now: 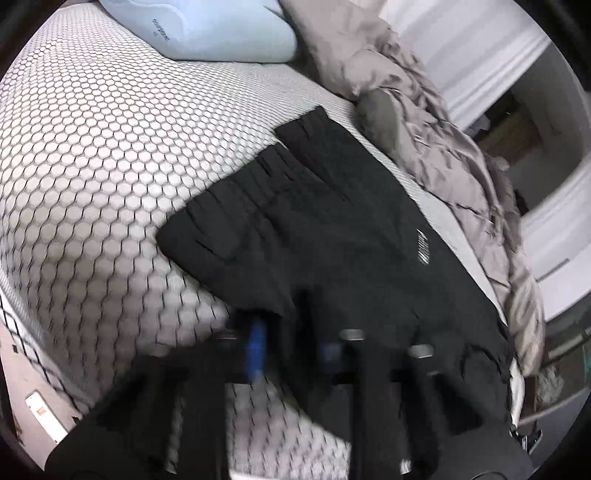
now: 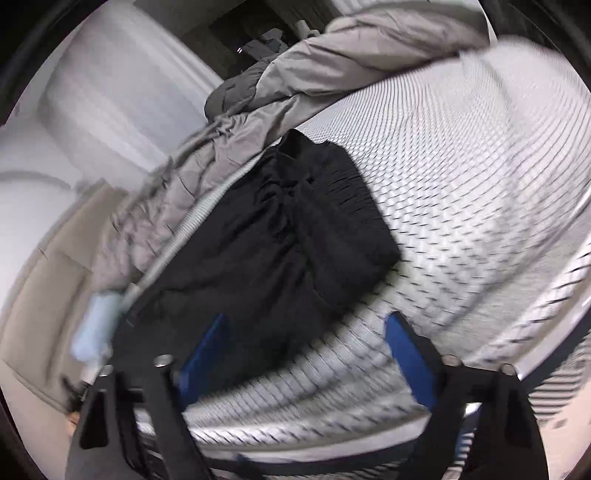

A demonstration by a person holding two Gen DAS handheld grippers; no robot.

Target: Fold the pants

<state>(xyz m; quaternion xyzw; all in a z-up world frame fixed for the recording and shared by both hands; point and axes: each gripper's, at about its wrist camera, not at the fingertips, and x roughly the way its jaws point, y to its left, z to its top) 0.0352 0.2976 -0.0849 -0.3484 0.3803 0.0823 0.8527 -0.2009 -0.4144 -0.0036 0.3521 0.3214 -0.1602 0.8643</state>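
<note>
The black pants [image 1: 332, 229] lie flat on a mattress [image 1: 110, 166] with a honeycomb pattern, already doubled over at least once, with the gathered waistband toward the far end and a small white logo [image 1: 422, 246] on one side. The cloth looks thin, soft and light, so I judge that it will sag and wrinkle when lifted and will not keep any shape by itself. It is not fragile, but the smooth cloth may slip from a shallow pinch. The best place to take hold seems to be a near corner or a hem, where several layers come together and give more thickness.

The left gripper [image 1: 291, 332] is at the near edge of the pants and its blue pads [image 1: 258, 332] are almost together. They appear to pinch the cloth edge, though the blur makes this uncertain. The right gripper [image 2: 310, 339] stands wide open with nothing held: one pad is over the near corner of the pants, the other over bare mattress.

Around them are a crumpled grey blanket [image 1: 424, 129] along the far side and a pale blue pillow [image 1: 221, 26] at the head of the mattress.
</note>
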